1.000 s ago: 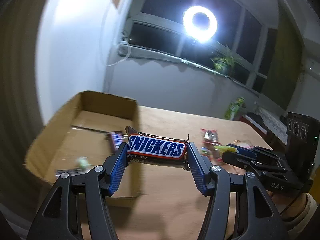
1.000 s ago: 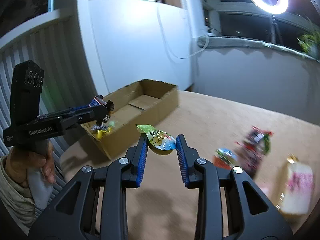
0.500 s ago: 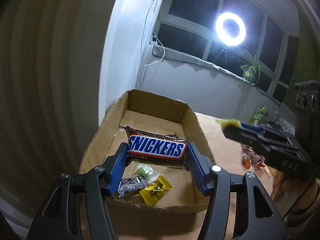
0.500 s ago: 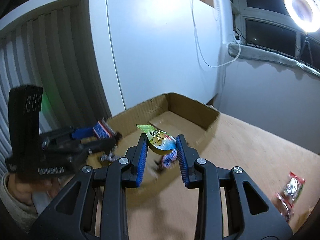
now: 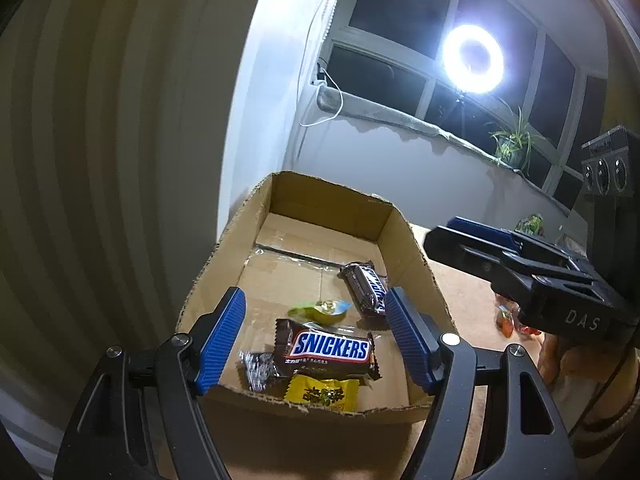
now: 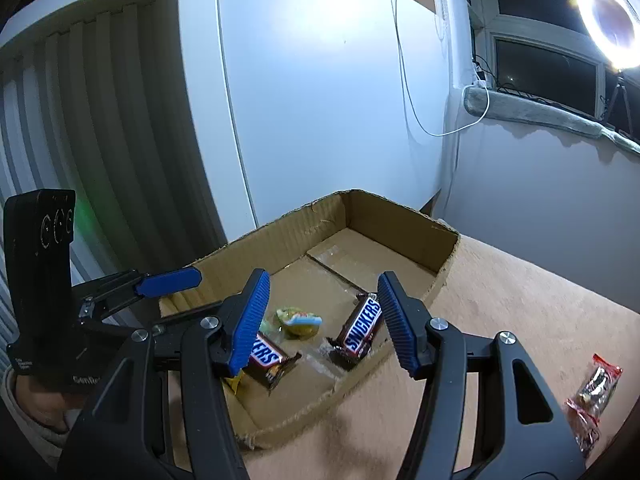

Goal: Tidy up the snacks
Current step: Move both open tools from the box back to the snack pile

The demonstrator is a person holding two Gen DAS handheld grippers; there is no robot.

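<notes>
Left gripper (image 5: 312,336) spread wide, holding nothing, hovering over the near end of the cardboard box (image 5: 236,236). In the box, left to right: silver-wrapped candy (image 5: 256,370), Snickers bar (image 5: 326,352) flat with logo up, yellow sachet (image 5: 324,394) against the near wall, green-yellow pouch (image 5: 320,309) behind it, second Snickers bar (image 5: 366,288) by the right wall. Right gripper (image 6: 322,316) also fully open and empty above the box. Still out on the tan table (image 6: 520,304): red-edged clear packet (image 6: 592,390), far right. Judging by looks, that packet is light, crinkly, slippery film, contents likely loose. Take it across the middle of the body, not the sealed ends, which would fold and slip. Snickers bars are firmer, fine to pinch across the width
</notes>
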